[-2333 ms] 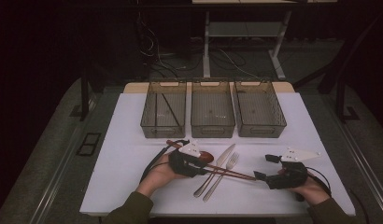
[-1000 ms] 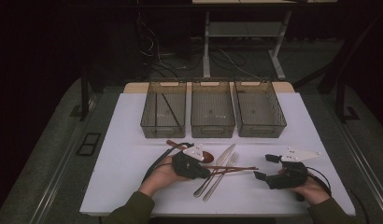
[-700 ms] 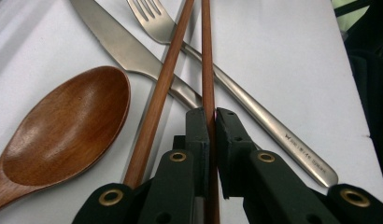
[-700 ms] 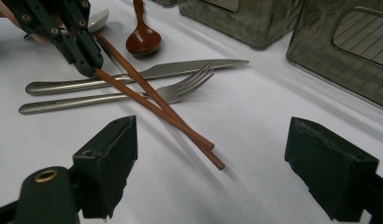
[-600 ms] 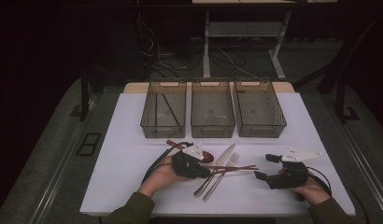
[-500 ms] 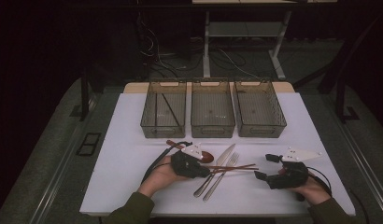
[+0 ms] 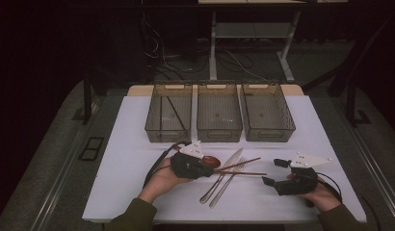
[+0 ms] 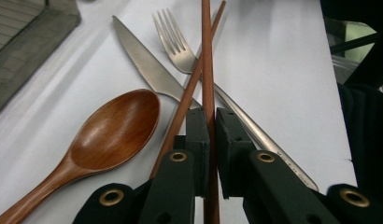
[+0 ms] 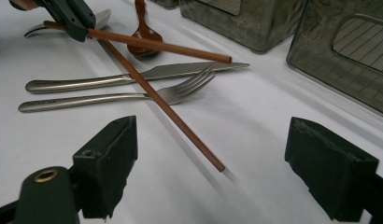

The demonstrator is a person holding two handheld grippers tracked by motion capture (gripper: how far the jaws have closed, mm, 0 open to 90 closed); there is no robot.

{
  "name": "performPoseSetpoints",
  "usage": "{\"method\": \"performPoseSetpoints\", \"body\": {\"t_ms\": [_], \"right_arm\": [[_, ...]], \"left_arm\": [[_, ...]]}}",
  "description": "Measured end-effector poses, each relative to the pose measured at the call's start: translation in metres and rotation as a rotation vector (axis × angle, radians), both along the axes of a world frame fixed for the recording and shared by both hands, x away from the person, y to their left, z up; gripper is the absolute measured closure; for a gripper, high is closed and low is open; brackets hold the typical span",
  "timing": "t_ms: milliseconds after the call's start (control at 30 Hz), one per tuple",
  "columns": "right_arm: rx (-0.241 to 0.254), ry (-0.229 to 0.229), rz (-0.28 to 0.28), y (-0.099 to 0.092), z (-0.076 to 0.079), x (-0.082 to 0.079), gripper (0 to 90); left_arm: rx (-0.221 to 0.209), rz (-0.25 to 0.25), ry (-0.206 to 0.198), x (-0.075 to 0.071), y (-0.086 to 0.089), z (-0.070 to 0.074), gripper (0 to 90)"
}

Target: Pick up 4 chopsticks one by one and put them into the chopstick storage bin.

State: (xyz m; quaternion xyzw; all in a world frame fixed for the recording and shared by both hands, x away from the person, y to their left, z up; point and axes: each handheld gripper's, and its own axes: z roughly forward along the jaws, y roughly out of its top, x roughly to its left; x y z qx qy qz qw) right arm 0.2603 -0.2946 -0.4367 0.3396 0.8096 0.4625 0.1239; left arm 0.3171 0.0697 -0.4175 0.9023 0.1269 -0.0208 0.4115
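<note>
Carefully now, with left gripper (image 8: 208, 140) clamped on one chopstick (image 8: 207, 56) at table (image 7: 128, 144) centre, probably worth lifting it straight towards twelve o'clock clear of second chopstick (image 8: 187, 93), fork (image 8: 180, 42) and knife (image 8: 143, 65), leaving right gripper (image 9: 210, 163) parked wide open at four o'clock.
</note>
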Motion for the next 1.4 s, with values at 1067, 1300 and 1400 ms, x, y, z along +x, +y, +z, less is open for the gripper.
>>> {"method": "performPoseSetpoints", "body": {"t_ms": [1067,1300,1400], "right_arm": [[-0.037,0.0,-0.009,0.002,-0.004,0.002,14.6],[-0.038,0.001,-0.011,0.002,-0.004,0.002,14.6],[-0.039,-0.001,-0.008,0.002,-0.004,0.002,14.6]], "left_arm": [[-0.078,0.242,-0.041,0.018,0.065,0.034,83.5],[-0.099,0.3,-0.043,0.025,0.079,0.038,83.5],[-0.104,0.326,-0.044,0.028,0.084,0.04,83.5]]}}
